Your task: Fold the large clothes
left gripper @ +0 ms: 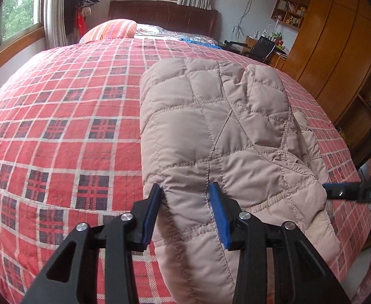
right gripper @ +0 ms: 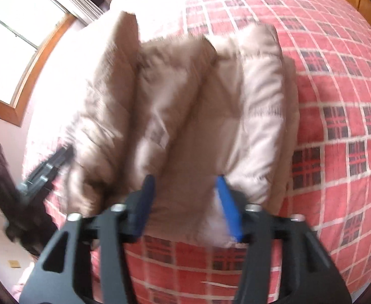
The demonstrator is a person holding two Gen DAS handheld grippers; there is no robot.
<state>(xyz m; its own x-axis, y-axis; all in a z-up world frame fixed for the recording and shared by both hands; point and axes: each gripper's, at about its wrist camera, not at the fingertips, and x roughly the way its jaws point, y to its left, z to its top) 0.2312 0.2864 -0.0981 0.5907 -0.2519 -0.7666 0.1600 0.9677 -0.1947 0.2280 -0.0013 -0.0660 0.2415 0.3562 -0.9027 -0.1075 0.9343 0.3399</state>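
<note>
We see the quilted beige jacket (left gripper: 218, 131) lying folded on the red plaid bedspread (left gripper: 58, 126), filling the left wrist view from centre to 5 o'clock. Our left gripper (left gripper: 186, 190) stands spread wide, jacket hem between its blue pads (left gripper: 150, 217), not clamped. Our right gripper (right gripper: 185, 179), blurred, is likewise spread over the jacket's edge; its tip enters the left view at 3 o'clock. A wooden wardrobe (left gripper: 337, 38) stands at 2 o'clock.

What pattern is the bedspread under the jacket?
Red plaid with white lines and dark squares on the bedspread, clearest in the left wrist view.
</note>
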